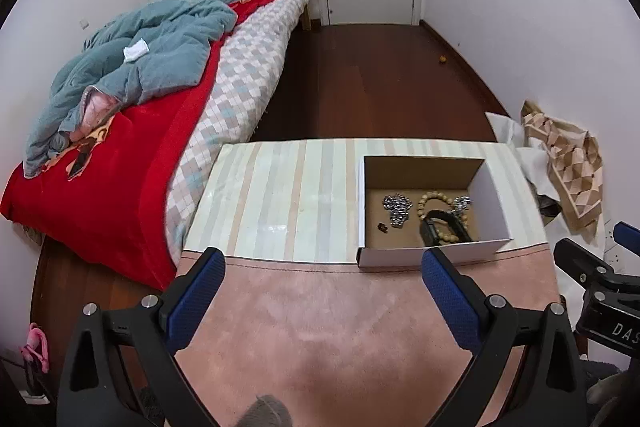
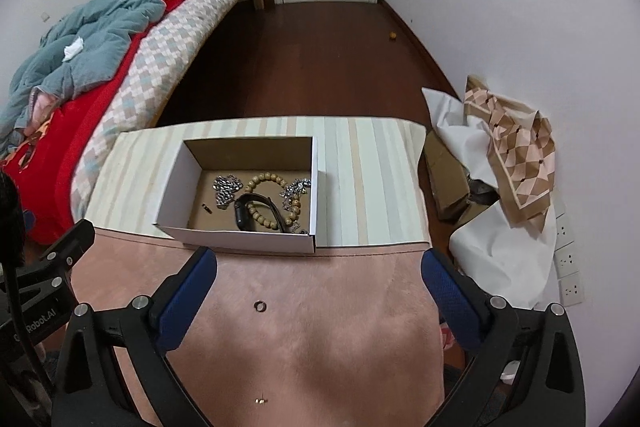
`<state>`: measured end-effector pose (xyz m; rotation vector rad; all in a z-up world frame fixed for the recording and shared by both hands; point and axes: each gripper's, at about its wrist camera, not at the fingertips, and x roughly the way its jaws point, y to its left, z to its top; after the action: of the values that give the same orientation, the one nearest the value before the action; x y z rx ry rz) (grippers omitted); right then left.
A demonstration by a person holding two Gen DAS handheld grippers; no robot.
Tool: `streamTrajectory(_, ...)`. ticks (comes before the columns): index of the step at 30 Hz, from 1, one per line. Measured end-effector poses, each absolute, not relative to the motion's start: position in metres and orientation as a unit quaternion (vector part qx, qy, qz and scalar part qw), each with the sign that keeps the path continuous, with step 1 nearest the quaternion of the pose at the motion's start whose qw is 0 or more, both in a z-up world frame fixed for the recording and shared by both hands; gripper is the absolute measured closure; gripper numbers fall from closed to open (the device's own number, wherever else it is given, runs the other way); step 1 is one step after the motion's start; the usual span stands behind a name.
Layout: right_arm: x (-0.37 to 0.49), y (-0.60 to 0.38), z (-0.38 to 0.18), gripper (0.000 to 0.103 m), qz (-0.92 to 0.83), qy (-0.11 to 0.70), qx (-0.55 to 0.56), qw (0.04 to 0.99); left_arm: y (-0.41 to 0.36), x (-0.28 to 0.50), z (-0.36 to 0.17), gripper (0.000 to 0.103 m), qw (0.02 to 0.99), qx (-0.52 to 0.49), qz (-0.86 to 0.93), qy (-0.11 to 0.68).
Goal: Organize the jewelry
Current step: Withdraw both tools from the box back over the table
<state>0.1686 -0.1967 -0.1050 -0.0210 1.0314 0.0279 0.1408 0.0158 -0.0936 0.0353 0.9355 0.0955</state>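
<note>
Both fisheye views are evenly and fairly brightly lit by soft, diffuse light with no visible source, so the white walls (image 1: 520,7) read slightly bluish and shadows stay faint. The box (image 2: 240,239) throws only a weak shadow over its own floor, and a mild sheen sits on the striped tabletop (image 1: 280,195). Straight lines bow strongly toward the edges, dark vignette fills the corners, and the 2 pictures are sharp centrally but soften toward the rim.
</note>
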Motion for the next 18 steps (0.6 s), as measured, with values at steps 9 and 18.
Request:
streamTrajectory(9, 0.125, -0.196, -0.060, 0.000, 0.013, 0.460, -0.010, 0.888, 0.015, 0.103, -0.055, 0.003, 0.906, 0.015, 0.042, 0.421)
streamTrajectory(18, 0.092, -0.197, -0.072, 0.000, 0.035, 0.476, 0.024, 0.878, 0.025, 0.073, -0.084, 0.003, 0.891, 0.040, 0.096, 0.442)
